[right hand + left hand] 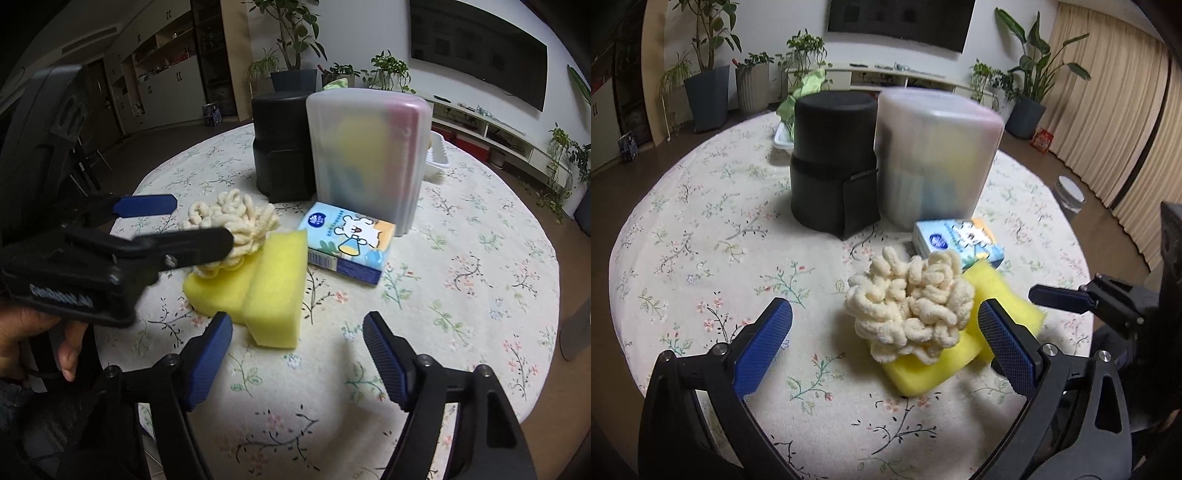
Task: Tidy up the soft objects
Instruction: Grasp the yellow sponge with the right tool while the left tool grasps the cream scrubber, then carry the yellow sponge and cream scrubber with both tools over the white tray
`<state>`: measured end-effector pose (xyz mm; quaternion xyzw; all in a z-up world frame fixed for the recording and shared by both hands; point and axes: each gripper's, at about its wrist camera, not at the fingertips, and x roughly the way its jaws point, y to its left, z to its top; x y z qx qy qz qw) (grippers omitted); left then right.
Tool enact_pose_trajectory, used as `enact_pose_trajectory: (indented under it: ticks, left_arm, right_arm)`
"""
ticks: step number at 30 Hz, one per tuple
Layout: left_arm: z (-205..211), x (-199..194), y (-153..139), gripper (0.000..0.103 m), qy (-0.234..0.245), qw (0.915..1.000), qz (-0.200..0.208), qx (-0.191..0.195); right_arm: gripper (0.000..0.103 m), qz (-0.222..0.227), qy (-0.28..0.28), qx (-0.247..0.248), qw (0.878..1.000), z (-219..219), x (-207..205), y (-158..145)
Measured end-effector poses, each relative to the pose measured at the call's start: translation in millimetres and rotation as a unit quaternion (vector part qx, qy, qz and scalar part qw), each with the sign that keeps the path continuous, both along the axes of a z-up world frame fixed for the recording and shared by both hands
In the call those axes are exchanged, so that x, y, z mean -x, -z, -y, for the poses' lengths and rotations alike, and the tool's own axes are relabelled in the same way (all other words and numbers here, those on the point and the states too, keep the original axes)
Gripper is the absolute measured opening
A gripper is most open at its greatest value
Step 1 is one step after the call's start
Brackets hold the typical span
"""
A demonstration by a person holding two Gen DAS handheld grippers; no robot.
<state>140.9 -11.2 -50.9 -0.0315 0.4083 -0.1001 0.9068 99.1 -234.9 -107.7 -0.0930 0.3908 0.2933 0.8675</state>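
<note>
Cream chenille loops make up the one fluffy mop head (911, 302) on my table, and it sits on top of two yellow sponges (258, 280) that lie touching each other. Counting left to right across the floral tablecloth (701, 229): one black cylindrical container (834, 162), one frosted plastic box (936, 155) just beside it, and one small tissue pack (345, 245) with a cartoon bear lying in front of the box. Behind the black container a white tray (783, 140) with something green in it is mostly hidden. The frosted box shows only blurred yellow, pink and blue shapes inside; I cannot tell what they are.

My left gripper (886, 345) stands wide, nothing pressed between its blue pads. The mop head lies between its fingers, nearer the right one, and I cannot tell whether that pad touches a sponge. From the right wrist view one left finger crosses in front of the mop head, hiding part of it, and my hand (33, 339) on the handle is cut off at the frame edge.

My right gripper (297, 360) is parted at a middling width and holds nothing; its left finger is just beside the near corner of the front sponge, with bare cloth between the pads.
</note>
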Motion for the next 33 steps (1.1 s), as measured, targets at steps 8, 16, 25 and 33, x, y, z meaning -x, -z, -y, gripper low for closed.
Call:
enact_pose_trajectory:
  ticks: [8,16,25,33]
  left_arm:
    - [-2,-13,15,0.061,-0.004,0.9995,-0.032,0.007]
    - [-4,-11,12,0.022,0.0,0.9994,-0.02,0.028]
    - [-13,-4,3,0.012,-0.015,0.9991,0.01,0.039]
    - [-18,3,-1,0.012,-0.021,0.9982,0.012,0.055]
  right_arm:
    - [0.04,-0.018,0.005,-0.003,1.0,-8,-11,8]
    - [0.026,-0.021,-0.011,-0.014,1.0,-10,-7,6]
    - [0.026,-0.017,-0.009,-0.017,1.0,-9,-4,2]
    - [0.026,-0.006,-0.006,-0.011,1.0,-4,0,-4]
